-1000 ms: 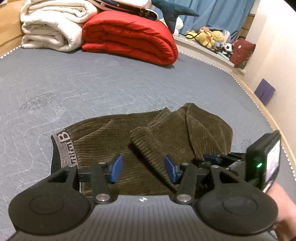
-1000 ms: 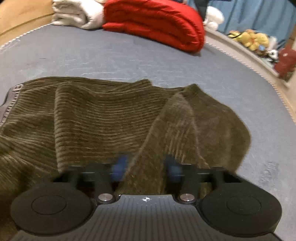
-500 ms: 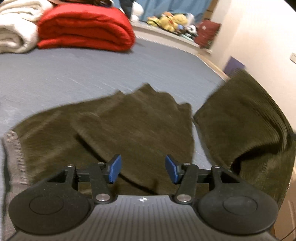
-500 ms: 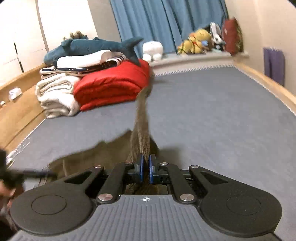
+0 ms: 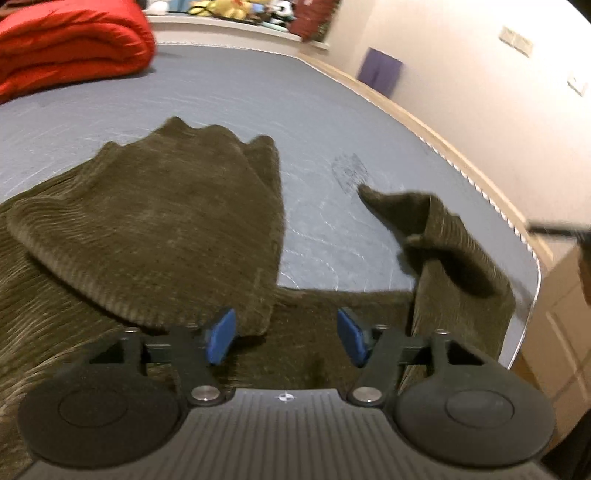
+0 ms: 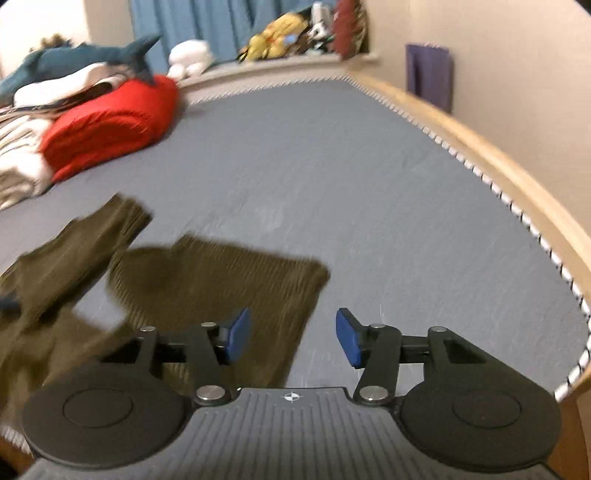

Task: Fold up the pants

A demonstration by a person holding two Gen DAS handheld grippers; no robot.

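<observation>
Lying spread, pants (image 5: 147,221) legs pointing away

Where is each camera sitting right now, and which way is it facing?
Left wrist: on the left gripper, tilted down over the brown pants on the grey mattress; its own open fingers show, and a blurred dark shape at the right edge.
Right wrist: on the right gripper, tilted down at one pant leg toward the blue curtain; its open, empty fingers show, having just opened.
Shared: pants, mattress, red blanket, purple cloth on the wall.
</observation>
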